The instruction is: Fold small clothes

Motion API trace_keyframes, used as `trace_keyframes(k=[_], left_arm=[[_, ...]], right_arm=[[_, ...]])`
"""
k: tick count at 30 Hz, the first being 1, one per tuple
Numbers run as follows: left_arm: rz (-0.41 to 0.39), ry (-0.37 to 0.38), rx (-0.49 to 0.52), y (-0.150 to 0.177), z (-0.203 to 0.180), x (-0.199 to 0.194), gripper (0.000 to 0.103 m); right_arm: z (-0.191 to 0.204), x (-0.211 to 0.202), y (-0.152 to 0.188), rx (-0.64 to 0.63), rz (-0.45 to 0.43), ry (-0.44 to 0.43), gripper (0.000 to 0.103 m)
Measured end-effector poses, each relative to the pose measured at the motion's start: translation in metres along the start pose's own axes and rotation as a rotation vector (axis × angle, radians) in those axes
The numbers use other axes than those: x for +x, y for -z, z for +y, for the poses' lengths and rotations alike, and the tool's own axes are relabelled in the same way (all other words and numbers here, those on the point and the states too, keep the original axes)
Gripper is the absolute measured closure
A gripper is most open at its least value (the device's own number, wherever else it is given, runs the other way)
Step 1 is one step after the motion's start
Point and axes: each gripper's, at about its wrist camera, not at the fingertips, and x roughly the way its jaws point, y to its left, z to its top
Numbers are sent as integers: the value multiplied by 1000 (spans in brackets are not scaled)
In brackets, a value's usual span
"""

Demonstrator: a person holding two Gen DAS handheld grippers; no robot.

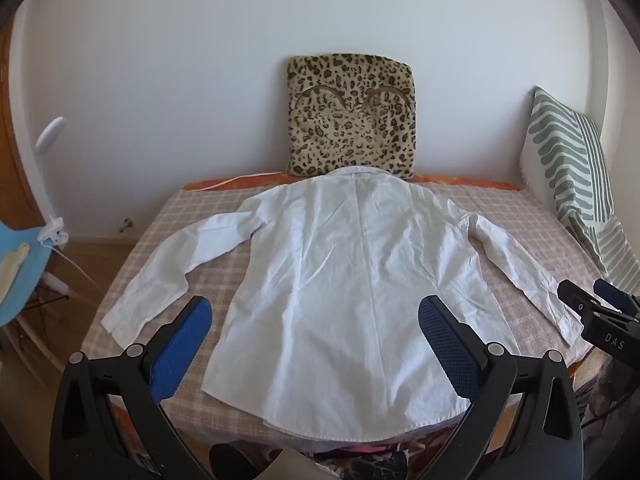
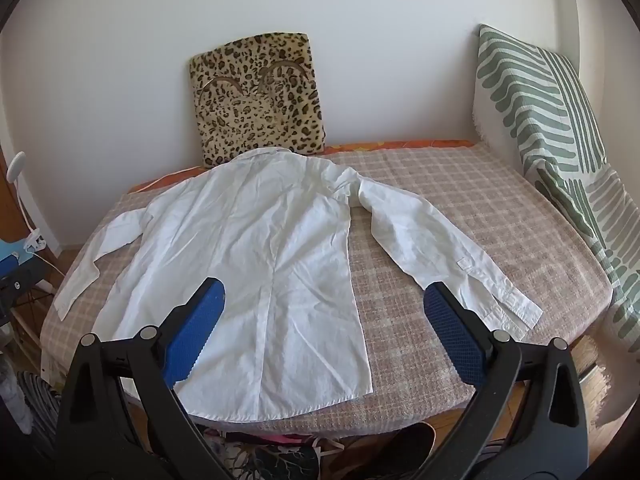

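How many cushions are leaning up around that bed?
2. A leopard-print cushion stands against the back wall, just behind the white shirt's collar. A green-and-white striped cushion leans at the bed's right side. Others could sit outside these views.

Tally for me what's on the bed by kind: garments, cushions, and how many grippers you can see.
Garments: 1, the white shirt, spread flat with its back up
Cushions: 2, the leopard-print cushion and the green-striped cushion
Grippers: 2, the left gripper and the right gripper, both open
Total: 5
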Motion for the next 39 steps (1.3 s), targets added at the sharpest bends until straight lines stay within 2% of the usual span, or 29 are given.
trace_keyframes(k=[10,39], left_arm=[[-1,0,-1,0,0,-2,0],[-6,2,-13,-9,-3,-8,0]], right_arm=[[-1,-1,10,2,-1,-4,1],[1,-2,7,0,1,-2,1]])
